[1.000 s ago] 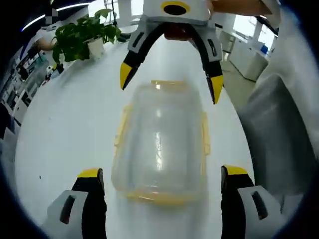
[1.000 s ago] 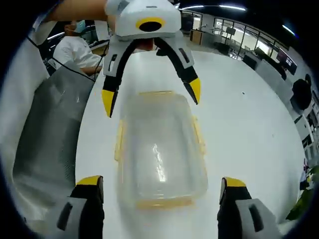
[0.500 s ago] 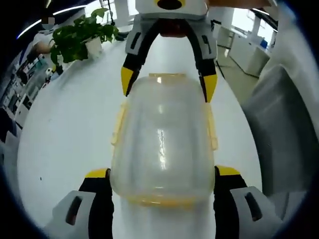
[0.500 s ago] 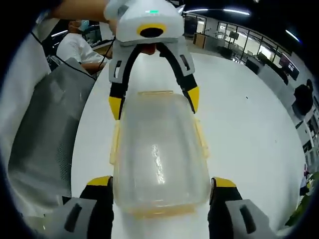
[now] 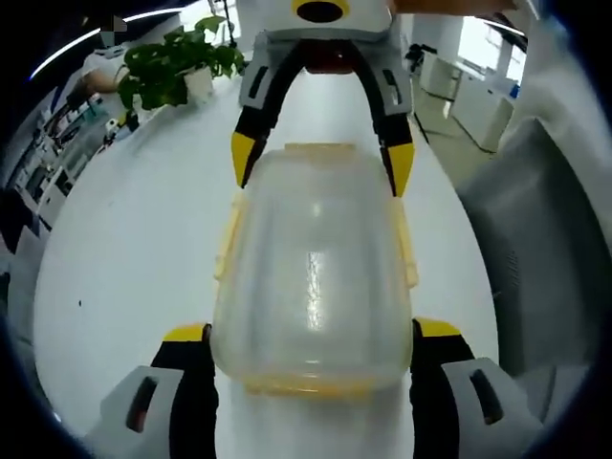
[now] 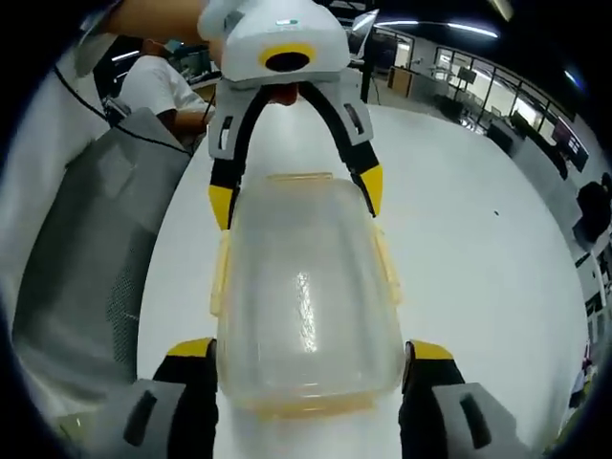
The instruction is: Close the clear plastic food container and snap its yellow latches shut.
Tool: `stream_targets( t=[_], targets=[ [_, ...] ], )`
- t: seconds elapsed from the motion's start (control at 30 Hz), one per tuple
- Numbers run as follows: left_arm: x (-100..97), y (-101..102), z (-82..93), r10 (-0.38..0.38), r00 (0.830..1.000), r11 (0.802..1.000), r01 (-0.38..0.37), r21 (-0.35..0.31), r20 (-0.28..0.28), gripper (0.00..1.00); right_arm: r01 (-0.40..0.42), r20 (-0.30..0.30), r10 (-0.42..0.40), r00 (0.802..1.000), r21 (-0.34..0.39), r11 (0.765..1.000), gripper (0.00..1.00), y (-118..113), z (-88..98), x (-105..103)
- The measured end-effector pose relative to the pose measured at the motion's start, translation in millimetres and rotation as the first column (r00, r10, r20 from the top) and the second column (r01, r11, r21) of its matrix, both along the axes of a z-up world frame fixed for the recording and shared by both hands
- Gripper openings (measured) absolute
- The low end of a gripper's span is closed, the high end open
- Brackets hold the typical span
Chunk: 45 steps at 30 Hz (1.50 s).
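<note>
Closing in from both ends, my left gripper (image 5: 311, 344) and right gripper (image 6: 306, 359) now pinch the clear container (image 5: 313, 268) on the white table (image 5: 124, 239); a second ago they stood spread. Lid seated, yellow latches (image 5: 228, 244) look unsnapped.

Two cameras face each other, close in, along the clear container (image 5: 311, 277) (image 6: 304, 296) on the white table (image 5: 124, 249) (image 6: 478, 239). Left gripper view: right gripper (image 5: 319, 163) at 12 o'clock. Right gripper view: left gripper (image 6: 294, 196) at 12 o'clock. Both share container and tabletop.
</note>
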State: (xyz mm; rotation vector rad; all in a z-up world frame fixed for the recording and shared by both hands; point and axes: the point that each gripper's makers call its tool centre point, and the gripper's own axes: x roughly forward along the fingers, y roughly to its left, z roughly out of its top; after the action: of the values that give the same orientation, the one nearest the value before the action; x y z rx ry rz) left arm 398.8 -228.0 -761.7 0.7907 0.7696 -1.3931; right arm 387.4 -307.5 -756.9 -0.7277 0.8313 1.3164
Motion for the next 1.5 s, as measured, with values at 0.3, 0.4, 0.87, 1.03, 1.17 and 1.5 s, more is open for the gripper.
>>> stream_targets(
  t=[0.3, 0.4, 0.87, 1.03, 1.17, 1.5],
  targets=[
    [-1.4, 55, -2.5, 0.045, 0.999, 0.999, -0.045, 0.016, -0.007, 0.82, -0.046, 0.002, 0.046, 0.999, 0.006, 0.999, 0.79, 52, -0.2, 1],
    [-2.6, 71, -3.0, 0.054, 0.998, 0.998, -0.054, 0.025, -0.01, 0.83, -0.059, 0.002, 0.059, 0.998, 0.007, 0.998, 0.79, 70, -0.3, 1],
    [-2.5, 109, -5.5, 0.065, 0.998, 0.997, -0.064, 0.032, -0.025, 0.84, -0.078, 0.004, 0.078, 0.997, 0.011, 0.997, 0.78, 108, -0.4, 2],
    [10.5, 110, -5.6, 0.047, 0.999, 0.998, -0.046, 0.046, -0.025, 0.84, -0.064, 0.004, 0.064, 0.998, 0.013, 0.998, 0.78, 110, 0.1, 14],
    [23.5, 111, -5.5, 0.038, 0.999, 0.998, -0.037, 0.054, -0.023, 0.84, -0.055, 0.003, 0.055, 0.999, 0.01, 0.998, 0.78, 111, 0.3, 27],
    [59.0, 110, -5.4, 0.027, 0.999, 0.999, -0.026, 0.046, -0.021, 0.84, -0.042, 0.002, 0.042, 0.999, 0.004, 0.999, 0.78, 109, 0.2, 60]
  ],
)
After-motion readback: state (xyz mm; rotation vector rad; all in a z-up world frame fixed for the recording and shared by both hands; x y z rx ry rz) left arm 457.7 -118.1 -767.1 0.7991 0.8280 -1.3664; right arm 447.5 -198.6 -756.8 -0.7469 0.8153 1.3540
